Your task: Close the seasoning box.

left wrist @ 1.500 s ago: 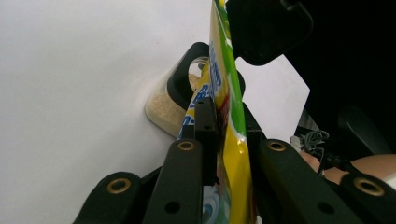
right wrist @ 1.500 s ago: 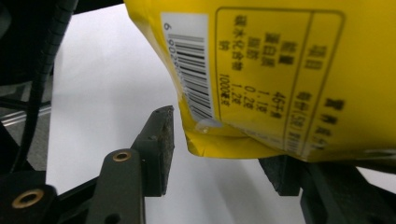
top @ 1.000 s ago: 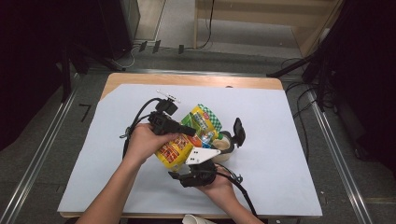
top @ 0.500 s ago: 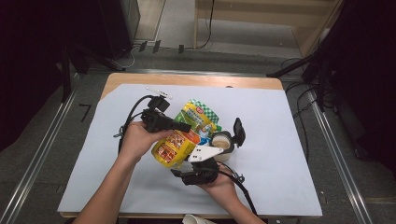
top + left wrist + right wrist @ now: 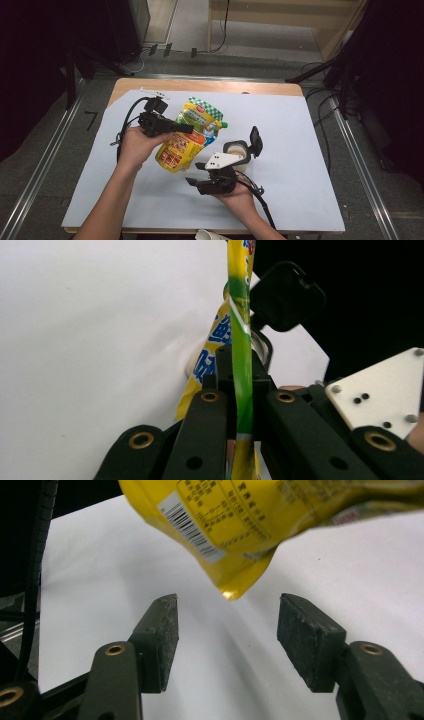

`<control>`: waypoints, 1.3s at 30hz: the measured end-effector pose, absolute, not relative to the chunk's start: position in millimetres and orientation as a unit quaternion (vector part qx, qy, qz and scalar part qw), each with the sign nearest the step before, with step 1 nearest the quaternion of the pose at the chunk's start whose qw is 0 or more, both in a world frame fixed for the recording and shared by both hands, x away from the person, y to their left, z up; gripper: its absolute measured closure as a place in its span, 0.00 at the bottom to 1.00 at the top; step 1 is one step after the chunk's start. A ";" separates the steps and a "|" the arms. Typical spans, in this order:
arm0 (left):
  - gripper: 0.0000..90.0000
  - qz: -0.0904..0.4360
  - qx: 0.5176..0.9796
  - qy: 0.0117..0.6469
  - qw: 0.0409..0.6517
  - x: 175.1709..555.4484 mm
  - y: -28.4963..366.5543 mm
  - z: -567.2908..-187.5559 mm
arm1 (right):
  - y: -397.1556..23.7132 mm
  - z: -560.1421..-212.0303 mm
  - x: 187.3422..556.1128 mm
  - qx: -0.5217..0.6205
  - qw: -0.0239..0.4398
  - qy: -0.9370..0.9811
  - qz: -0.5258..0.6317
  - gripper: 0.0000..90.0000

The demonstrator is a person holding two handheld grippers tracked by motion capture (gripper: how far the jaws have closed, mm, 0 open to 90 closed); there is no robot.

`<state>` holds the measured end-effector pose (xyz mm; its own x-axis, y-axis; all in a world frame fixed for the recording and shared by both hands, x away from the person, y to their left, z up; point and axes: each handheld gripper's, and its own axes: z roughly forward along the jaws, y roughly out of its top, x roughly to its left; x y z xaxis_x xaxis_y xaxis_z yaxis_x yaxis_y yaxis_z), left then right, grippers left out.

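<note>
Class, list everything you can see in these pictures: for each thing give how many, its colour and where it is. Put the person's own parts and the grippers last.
Snack pouch: one, yellow and green, held above the table's middle, clamped at its edge.
Cup with flip lid: one, pale with a black lid, right of the pouch.
Table cover: one, white sheet, over the wooden table.
Small white part: one, far left edge of the sheet.
Left gripper: one, black, shut on the pouch.
Right gripper: one, black, fingers open below the pouch's corner.
Left hand and right hand: two, entering from the near edge.
</note>
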<state>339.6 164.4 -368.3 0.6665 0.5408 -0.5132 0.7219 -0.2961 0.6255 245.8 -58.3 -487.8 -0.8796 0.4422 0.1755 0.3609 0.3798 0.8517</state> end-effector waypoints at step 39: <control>0.99 -0.050 0.777 0.441 0.447 363.3 201.7 -387.5 | -71.5 -484.9 244.3 0.255 0.052 0.822 0.506 0.48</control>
<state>363.3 201.7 -387.5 0.6067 0.6398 -0.4718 0.7293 -0.2118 0.6506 244.3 -71.5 -484.9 -0.8647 0.4716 0.1727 0.3666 0.3578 0.8588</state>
